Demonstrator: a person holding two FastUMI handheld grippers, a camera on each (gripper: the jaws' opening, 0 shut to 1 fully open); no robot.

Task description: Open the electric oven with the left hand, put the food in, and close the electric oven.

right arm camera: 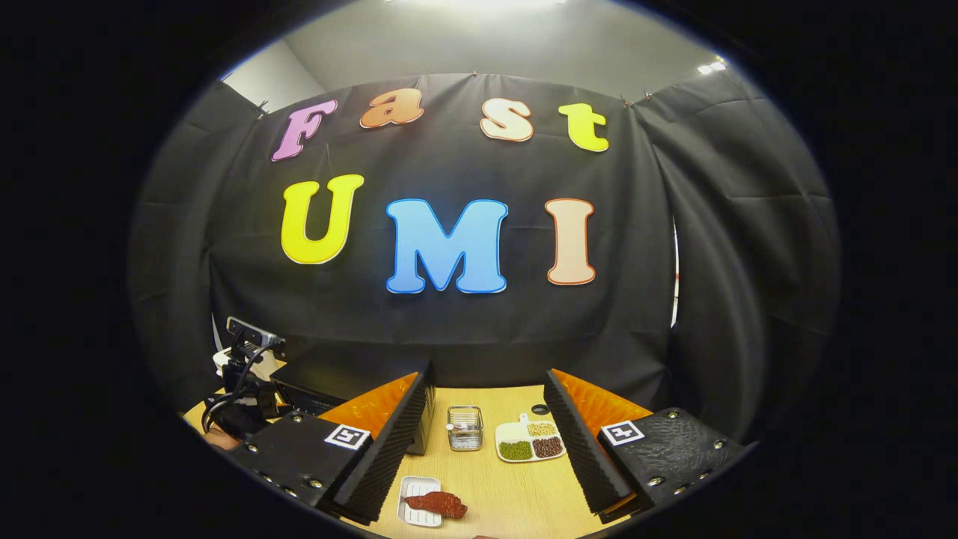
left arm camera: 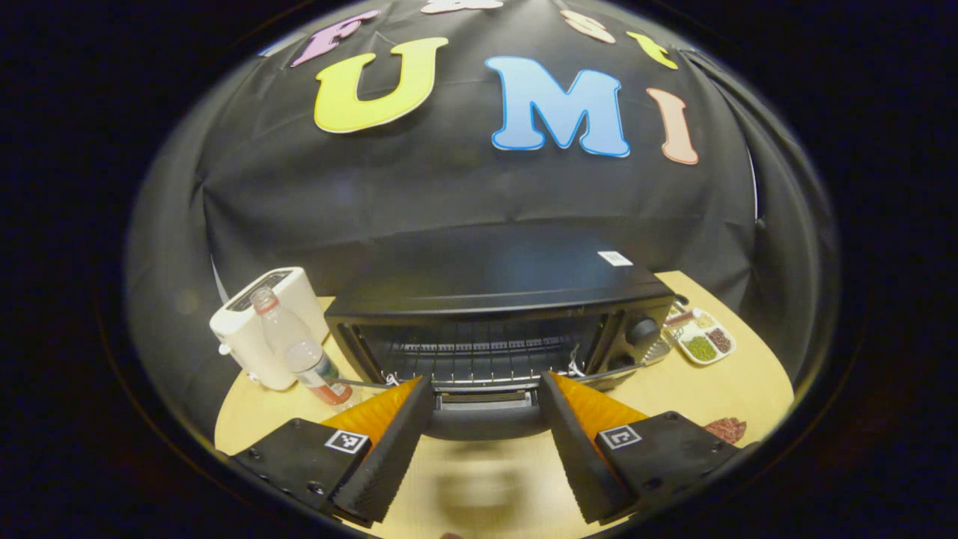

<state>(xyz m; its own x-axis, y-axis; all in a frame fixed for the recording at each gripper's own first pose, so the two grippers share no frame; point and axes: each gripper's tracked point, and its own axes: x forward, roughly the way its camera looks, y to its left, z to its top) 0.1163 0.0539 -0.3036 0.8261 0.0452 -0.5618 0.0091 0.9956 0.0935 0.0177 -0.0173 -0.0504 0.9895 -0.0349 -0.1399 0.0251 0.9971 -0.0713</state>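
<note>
The black electric oven [left arm camera: 494, 288] stands in the middle of the left gripper view with its door [left arm camera: 486, 399] folded down and the wire rack inside showing. The door's dark handle [left arm camera: 486, 425] lies between the spread fingers of my left gripper [left arm camera: 486, 380], which is open; I cannot tell whether they touch it. The food, a reddish-brown piece [right arm camera: 438, 504], rests on a small white tray [right arm camera: 410, 500] low in the right gripper view. My right gripper [right arm camera: 488, 374] hangs open above the table, behind the food. The oven [right arm camera: 340, 378] stands to its left.
A white toaster [left arm camera: 258, 326] and a plastic bottle [left arm camera: 296, 348] stand left of the oven. A divided dish of beans [right arm camera: 531, 442] and a small wire basket [right arm camera: 465, 427] sit on the wooden table [right arm camera: 516, 501] right of the oven. The black cloth wall closes the back.
</note>
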